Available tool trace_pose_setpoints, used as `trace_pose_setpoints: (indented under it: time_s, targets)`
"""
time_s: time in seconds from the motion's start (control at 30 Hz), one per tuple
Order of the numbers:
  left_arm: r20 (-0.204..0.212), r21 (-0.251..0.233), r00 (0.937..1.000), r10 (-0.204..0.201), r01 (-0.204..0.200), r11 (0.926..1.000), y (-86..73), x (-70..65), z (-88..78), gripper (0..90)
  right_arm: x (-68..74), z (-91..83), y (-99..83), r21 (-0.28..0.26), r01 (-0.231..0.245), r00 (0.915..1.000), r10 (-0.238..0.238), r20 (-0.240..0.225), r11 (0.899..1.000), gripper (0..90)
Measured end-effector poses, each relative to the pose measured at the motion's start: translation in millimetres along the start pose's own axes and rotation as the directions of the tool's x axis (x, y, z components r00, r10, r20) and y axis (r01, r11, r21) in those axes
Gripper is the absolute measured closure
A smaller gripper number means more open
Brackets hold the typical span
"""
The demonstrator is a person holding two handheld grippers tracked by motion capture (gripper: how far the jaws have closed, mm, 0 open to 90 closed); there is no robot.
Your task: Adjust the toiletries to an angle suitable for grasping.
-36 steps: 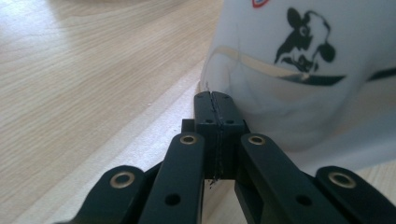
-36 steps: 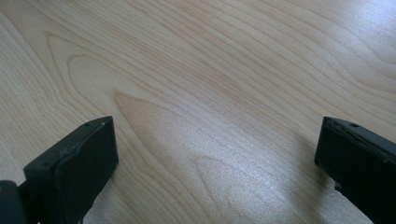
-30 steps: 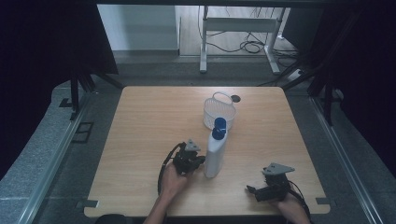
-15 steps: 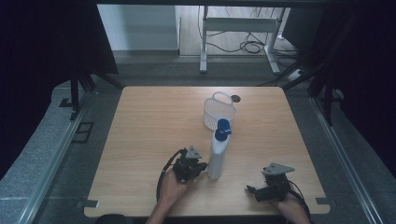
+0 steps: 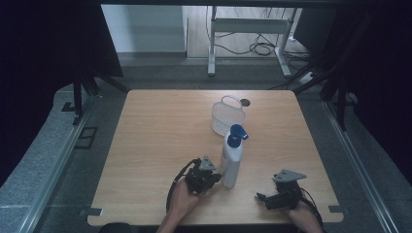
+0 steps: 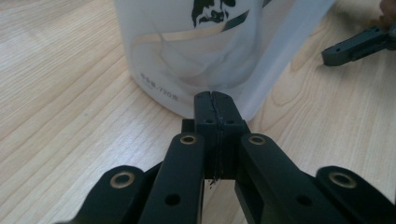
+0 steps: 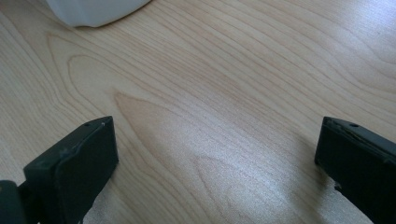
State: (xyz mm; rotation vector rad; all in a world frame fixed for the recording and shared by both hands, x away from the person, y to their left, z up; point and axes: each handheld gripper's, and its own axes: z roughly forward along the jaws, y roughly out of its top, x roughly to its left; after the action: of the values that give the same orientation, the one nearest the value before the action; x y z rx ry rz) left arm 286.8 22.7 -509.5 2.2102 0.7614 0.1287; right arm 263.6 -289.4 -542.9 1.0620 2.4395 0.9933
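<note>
Pale wood counter (image 5: 160, 145) in dark room, far half bare, bottle (image 5: 232, 160) near front edge, left fingers (image 6: 215, 103) closed empty beside it, right fingers (image 7: 107, 140) wide open.

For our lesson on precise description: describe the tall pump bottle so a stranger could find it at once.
On the light wooden table, look near the front edge, just ahead of the white mesh basket. The tall white plastic bottle stands upright there; its blue pump top sets it apart.

Bottle (image 5: 231, 160) and left gripper (image 5: 214, 178) farther right.
</note>
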Motion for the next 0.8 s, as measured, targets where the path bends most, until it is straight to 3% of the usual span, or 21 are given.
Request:
trace_pose_setpoints:
  time_s: [0.8]
  targets:
    - [0.049, 0.000, 0.9978, 0.044, -0.044, 0.9990, 17.3, -17.6, 19.8, 88.9, -0.1, 0.0, 0.0, 0.000, 0.001, 1.0000, -0.001, -0.001, 1.000, 0.0]
